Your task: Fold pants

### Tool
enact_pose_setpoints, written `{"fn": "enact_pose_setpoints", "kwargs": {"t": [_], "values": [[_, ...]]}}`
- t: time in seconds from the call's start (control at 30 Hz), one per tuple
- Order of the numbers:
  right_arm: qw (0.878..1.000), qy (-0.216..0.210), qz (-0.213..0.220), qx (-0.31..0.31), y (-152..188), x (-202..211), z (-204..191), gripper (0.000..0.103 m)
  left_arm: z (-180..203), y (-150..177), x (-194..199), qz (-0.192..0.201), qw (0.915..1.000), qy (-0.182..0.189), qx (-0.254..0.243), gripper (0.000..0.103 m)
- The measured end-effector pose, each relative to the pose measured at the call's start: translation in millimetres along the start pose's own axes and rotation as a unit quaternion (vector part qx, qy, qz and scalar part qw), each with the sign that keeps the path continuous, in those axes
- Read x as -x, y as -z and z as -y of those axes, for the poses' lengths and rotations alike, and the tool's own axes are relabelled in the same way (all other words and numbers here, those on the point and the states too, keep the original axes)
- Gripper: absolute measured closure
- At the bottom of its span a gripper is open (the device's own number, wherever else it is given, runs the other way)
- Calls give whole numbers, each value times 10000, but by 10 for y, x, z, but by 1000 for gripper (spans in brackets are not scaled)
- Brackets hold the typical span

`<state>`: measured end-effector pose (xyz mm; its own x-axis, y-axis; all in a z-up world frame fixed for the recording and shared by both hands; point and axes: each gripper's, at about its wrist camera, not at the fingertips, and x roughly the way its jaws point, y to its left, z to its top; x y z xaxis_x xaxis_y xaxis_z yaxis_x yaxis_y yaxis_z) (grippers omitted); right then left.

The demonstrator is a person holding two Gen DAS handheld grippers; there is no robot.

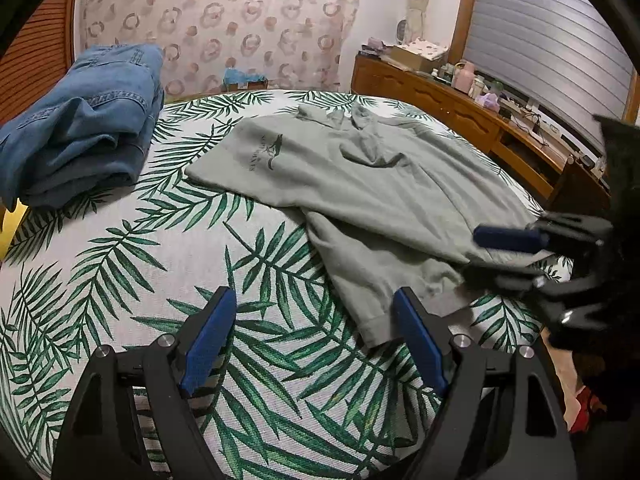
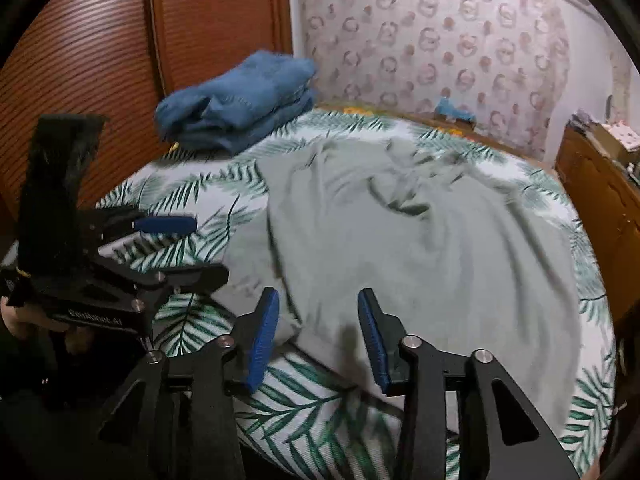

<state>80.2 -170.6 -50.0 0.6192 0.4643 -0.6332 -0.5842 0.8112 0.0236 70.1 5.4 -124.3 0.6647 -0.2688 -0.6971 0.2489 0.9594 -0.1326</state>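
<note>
Grey-green pants (image 1: 360, 184) with a small dark print lie spread on the leaf-patterned bed (image 1: 160, 280), one leg end reaching toward me. My left gripper (image 1: 314, 294) hovers open over the bedsheet just left of that leg's hem, nothing between its blue pads. It also shows at the left of the right wrist view as the left gripper (image 2: 196, 248), apart from the pants (image 2: 420, 248). My right gripper (image 2: 318, 294) stands partly open over the pants' near edge, with cloth below the gap and the pads not pressing on it. In the left wrist view the right gripper (image 1: 480, 256) straddles the cloth's right edge.
A folded pile of blue jeans (image 1: 84, 128) sits at the bed's far left corner, beside a louvred wooden door (image 2: 100, 60). A wooden dresser (image 1: 460, 112) crowded with small items runs along the right side. A patterned wall (image 1: 224, 20) backs the bed.
</note>
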Motion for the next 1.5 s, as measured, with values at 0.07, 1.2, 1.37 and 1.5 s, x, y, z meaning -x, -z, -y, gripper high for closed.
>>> {"fn": "enact_pose_setpoints", "kwargs": {"t": [0.07, 1.2, 1.37, 1.5], "values": [[9999, -42, -104, 4, 8, -58, 26, 71, -8, 2, 7, 16, 10000, 12, 10, 22], [9916, 927, 905, -27, 63, 871, 250, 101, 69, -65, 220, 589, 9982, 8, 141, 22], [9935, 790, 791, -212, 134, 810, 214, 101, 120, -87, 155, 497, 9988, -24, 51, 22], [9960, 622, 609, -201, 108, 609, 155, 93, 136, -84, 146, 481, 9988, -16, 5, 22]]}}
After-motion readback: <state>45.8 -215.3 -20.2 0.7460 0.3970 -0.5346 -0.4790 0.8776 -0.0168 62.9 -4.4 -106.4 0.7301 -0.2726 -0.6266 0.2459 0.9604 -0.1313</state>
